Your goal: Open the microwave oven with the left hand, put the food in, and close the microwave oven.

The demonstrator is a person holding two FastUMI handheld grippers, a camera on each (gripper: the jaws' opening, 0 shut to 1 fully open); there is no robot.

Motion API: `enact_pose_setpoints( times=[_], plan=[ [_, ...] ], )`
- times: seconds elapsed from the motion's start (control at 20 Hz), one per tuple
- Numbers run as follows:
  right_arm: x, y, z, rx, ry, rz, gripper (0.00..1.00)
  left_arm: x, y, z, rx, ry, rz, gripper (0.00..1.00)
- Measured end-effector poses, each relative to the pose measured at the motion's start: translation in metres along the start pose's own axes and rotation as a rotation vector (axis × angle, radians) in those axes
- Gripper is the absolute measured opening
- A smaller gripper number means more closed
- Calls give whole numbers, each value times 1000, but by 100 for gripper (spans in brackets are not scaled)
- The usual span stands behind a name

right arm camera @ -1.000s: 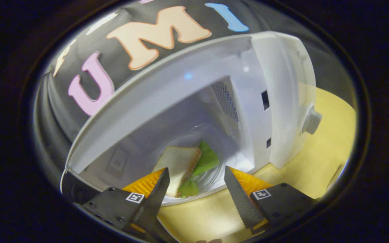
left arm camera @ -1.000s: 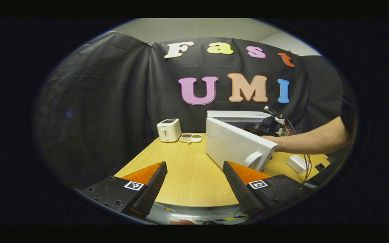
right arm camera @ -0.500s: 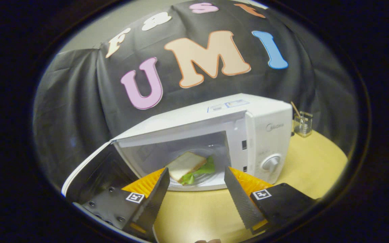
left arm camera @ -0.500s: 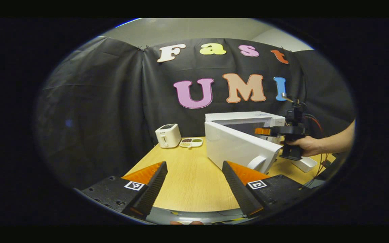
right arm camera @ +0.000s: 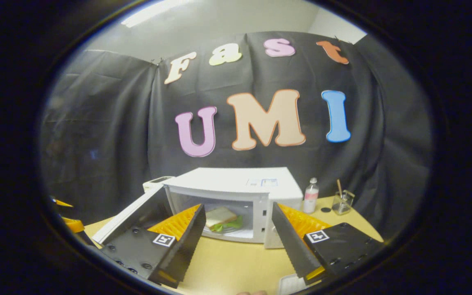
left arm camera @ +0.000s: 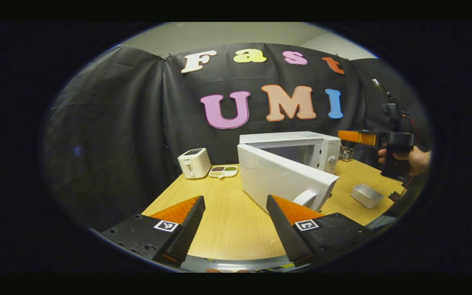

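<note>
The light wooden table (left arm camera: 223, 213) carries everything, and the biggest thing on it is the white box-shaped microwave oven (left arm camera: 301, 145), standing toward the back by the black cloth wall. Its white door (left arm camera: 285, 178) is swung wide open toward the front, with a pale curved handle (left arm camera: 305, 197) near its free edge. In the right gripper view the oven's open cavity faces the camera, and the food, a sandwich of pale bread with green lettuce (right arm camera: 221, 218), lies inside on the clear glass turntable plate (right arm camera: 230, 228).

The left gripper (left arm camera: 236, 223) hangs low over the near edge of the table, its fingers apart and holding nothing; the door's handle end sits just beyond its right finger. The right gripper (right arm camera: 238, 235) is held back from the oven front, fingers likewise apart and empty. In the left gripper view it appears at the far right, raised above the table and gripped by a hand (left arm camera: 414, 159).

A small white toaster (left arm camera: 194, 162) stands left of the oven, with a shallow white divided dish (left arm camera: 223, 171) just beside it. A small white rectangular tray (left arm camera: 366, 195) lies right of the door. Behind the oven's right side stand a small clear bottle with a pink label (right arm camera: 311, 196) and a clear glass holding a stick (right arm camera: 341, 202), near each other.
</note>
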State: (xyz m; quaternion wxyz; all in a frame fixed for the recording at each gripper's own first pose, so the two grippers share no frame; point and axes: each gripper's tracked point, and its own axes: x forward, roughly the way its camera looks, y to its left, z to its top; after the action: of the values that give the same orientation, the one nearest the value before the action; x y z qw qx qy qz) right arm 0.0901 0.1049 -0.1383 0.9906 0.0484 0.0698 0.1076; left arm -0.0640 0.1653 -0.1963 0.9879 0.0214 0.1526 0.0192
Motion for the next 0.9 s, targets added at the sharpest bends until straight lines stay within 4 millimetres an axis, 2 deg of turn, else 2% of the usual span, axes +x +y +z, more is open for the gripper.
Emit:
enact_pose_setpoints(
  times=[0.1, 0.15, 0.25, 0.35, 0.4, 0.5, 0.65, 0.75, 0.8, 0.9],
  plan=[
    [-13, -18, 24, -29, -40, -22, 91, 4, -6, 0, -15, -4, 2, 77],
    [-19, -26, 35, -40, -61, -34, 91, 6, -10, -5, -16, 7, -1, 65],
    [-30, -40, 53, -52, -82, -54, 91, 10, -12, -11, 14, 36, 9, 52],
    [-41, -48, 66, -65, -95, -61, 91, 15, -9, -16, 40, 51, 42, 18],
    [-45, -51, 71, -72, -103, -65, 91, 16, -20, -16, 30, 49, 3, 1],
    [-55, -62, 82, -78, -119, -82, 91, 23, -38, -15, 20, 42, -46, 0],
    [-66, -68, 91, -70, -134, -89, 91, 34, -50, -21, 42, 60, -69, 0],
    [-70, -72, 89, -75, -132, -87, 91, 40, -55, -27, 68, 80, -72, 0],
    [-72, -75, 87, -77, -121, -87, 99, 42, -56, -30, 85, 92, -70, 0],
    [-77, -81, 88, -81, -119, -93, 99, 44, -65, -34, 101, 99, -86, 0]
  ],
)
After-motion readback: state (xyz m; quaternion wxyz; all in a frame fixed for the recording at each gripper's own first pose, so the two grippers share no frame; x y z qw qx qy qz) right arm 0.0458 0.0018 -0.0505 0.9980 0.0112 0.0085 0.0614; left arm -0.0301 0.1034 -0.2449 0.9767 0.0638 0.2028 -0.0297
